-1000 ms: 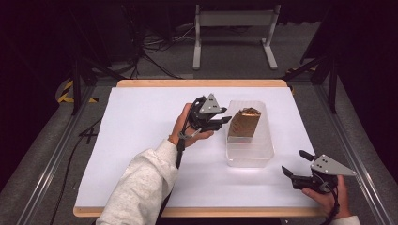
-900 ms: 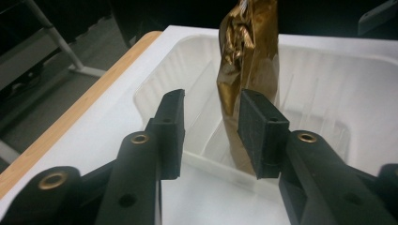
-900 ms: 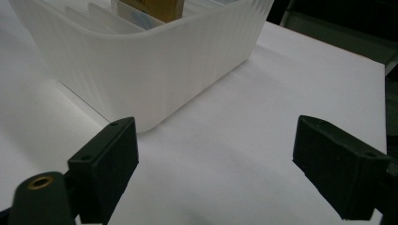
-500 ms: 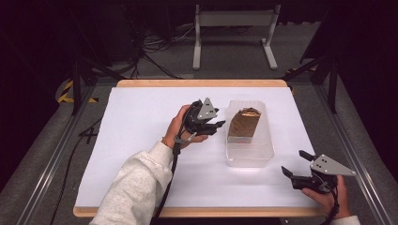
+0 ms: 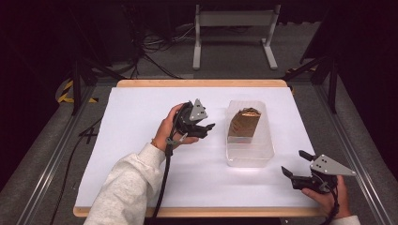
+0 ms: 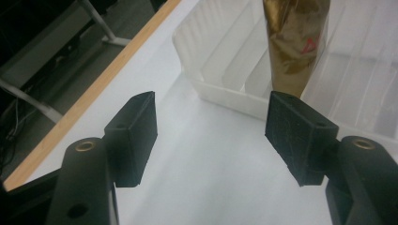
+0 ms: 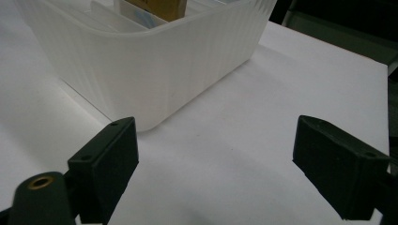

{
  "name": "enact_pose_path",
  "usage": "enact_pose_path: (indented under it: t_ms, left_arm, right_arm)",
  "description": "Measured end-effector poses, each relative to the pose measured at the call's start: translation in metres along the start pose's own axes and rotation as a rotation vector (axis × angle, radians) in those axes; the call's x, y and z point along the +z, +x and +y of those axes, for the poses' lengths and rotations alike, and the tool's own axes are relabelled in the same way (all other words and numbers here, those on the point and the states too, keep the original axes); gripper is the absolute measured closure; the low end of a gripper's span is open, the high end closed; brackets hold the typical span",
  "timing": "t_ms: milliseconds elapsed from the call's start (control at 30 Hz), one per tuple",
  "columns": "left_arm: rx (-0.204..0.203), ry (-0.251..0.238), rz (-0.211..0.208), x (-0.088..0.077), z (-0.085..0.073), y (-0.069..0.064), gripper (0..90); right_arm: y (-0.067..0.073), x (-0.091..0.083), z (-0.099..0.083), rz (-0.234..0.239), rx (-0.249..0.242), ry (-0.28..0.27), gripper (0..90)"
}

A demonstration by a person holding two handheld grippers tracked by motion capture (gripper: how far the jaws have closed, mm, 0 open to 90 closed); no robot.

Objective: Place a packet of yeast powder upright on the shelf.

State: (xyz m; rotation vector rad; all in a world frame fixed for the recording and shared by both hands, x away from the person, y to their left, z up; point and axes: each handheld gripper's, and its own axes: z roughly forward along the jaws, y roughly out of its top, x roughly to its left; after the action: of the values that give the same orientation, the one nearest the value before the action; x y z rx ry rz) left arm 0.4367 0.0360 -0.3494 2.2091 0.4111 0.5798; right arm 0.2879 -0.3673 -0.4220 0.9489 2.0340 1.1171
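Note:
A clear ribbed plastic bin [image 5: 250,154] stands on the white table right of centre. A shiny brown-gold packet [image 5: 244,124] leans upright inside its far end. My left gripper [image 5: 210,130] hovers just left of the bin and points at it. Its jaws have just been opening, and nothing is between them. In the left gripper view the left gripper [image 6: 211,112] frames bare table, with the bin [image 6: 225,93] and the packet [image 6: 293,42] just beyond. My right gripper [image 5: 293,162] rests open near the front right corner, and in its own view the right gripper [image 7: 216,136] faces the bin [image 7: 155,61].
A white sheet [image 5: 141,112] covers the table, with a wooden edge [image 5: 202,83] at the far side. A metal stand [image 5: 234,28] and cables lie on the floor beyond. Black rails run along both sides.
The left gripper has drawn back to the left, away from the bin, and its jaws stand wider apart. The packet stays in the bin. The right gripper has not moved.

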Motion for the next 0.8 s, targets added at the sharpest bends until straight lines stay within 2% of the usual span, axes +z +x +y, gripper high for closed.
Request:
enact_pose_path:
  t_ms: [267, 367, 533, 633, 800]
  left_arm:
    - [-0.011, 0.084, 0.027, -0.007, -0.015, 0.008, 24.1]
    - [-0.026, 0.100, 0.032, -0.008, -0.019, 0.008, 20.5]
    - [-0.018, 0.143, 0.044, -0.012, -0.031, 0.006, 15.3]
    - [-0.016, 0.154, 0.047, -0.015, -0.040, 0.006, 13.8]
    - [-0.038, 0.160, 0.046, -0.024, -0.053, 0.007, 13.0]
  right_arm:
    - [-0.001, -0.001, 0.001, 0.007, -0.013, -0.005, 15.3]
    - [-0.001, -0.002, 0.001, 0.007, -0.013, -0.008, 15.5]
    - [-0.001, -0.001, 0.001, 0.010, -0.014, -0.008, 15.5]
    - [0.000, -0.001, 0.000, 0.014, -0.016, -0.008, 15.5]
    - [0.000, 0.000, 0.000, 0.017, -0.016, -0.006, 15.4]
